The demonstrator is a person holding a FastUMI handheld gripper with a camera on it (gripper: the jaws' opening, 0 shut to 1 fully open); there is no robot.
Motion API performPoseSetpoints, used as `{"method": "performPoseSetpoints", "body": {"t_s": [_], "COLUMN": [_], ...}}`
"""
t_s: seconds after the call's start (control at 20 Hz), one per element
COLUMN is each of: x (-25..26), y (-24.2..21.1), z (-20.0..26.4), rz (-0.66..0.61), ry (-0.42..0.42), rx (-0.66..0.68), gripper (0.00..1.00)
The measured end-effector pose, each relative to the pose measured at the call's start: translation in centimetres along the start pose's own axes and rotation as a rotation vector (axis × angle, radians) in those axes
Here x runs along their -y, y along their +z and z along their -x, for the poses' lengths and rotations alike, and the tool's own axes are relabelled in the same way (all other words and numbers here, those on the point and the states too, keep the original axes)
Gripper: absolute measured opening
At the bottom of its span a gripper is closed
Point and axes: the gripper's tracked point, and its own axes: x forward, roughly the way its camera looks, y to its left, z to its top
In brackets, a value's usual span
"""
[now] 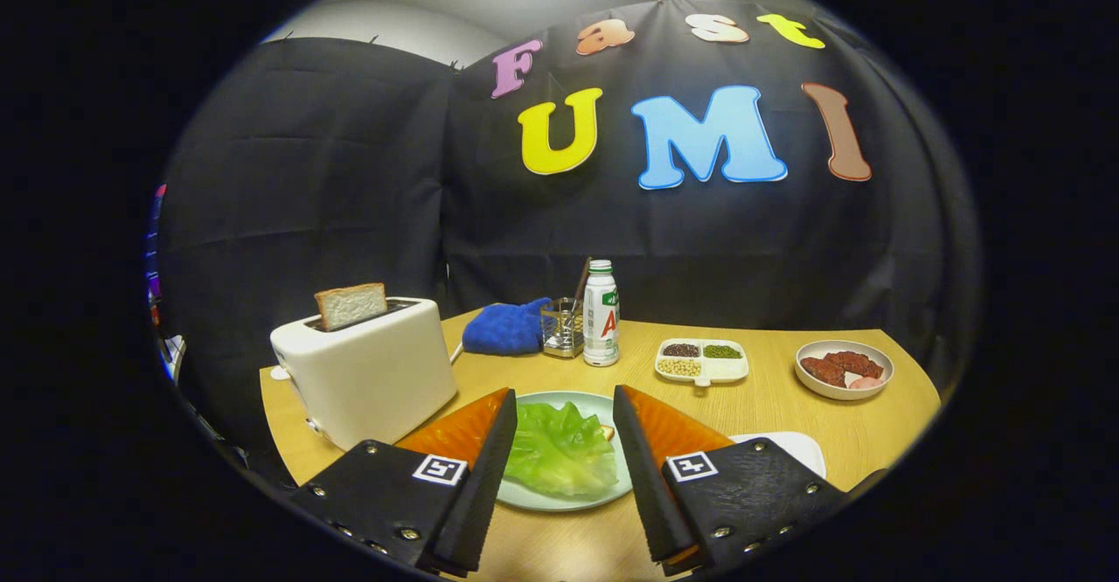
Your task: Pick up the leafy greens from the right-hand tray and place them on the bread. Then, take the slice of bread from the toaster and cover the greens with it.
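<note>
A leaf of green lettuce point(559, 446) lies on a pale green plate point(559, 499), covering a slice of bread whose corner point(607, 432) peeks out at the leaf's right edge. My gripper point(564, 407) hovers open above the plate, one finger on each side of the leaf, with nothing held. A white toaster point(367, 377) stands to the left of the plate, with a slice of bread point(350, 304) sticking up out of its slot. A white tray point(800, 449) lies just right of the right finger, mostly hidden by it.
Beyond the plate stand a white bottle point(601, 313), a glass holder with utensils point(563, 327) and a blue cloth point(507, 329). A divided white dish of beans point(702, 361) and a bowl of meat slices point(844, 370) sit to the right on the wooden table point(769, 407).
</note>
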Motion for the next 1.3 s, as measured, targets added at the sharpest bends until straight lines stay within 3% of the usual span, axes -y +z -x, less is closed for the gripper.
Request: {"method": "performPoseSetpoints", "body": {"t_s": [0.35,0.65,1.3], "x": [-6.2,-10.6,-22.1], "y": [1.7,4.3,6.6], "z": [0.8,0.7,-3.2], "rz": [0.036,-0.004,0.021], "ry": [0.044,0.058,0.118], "rx": [0.021,0.063,0.079], "gripper": [0.72,0.72,0.72]}}
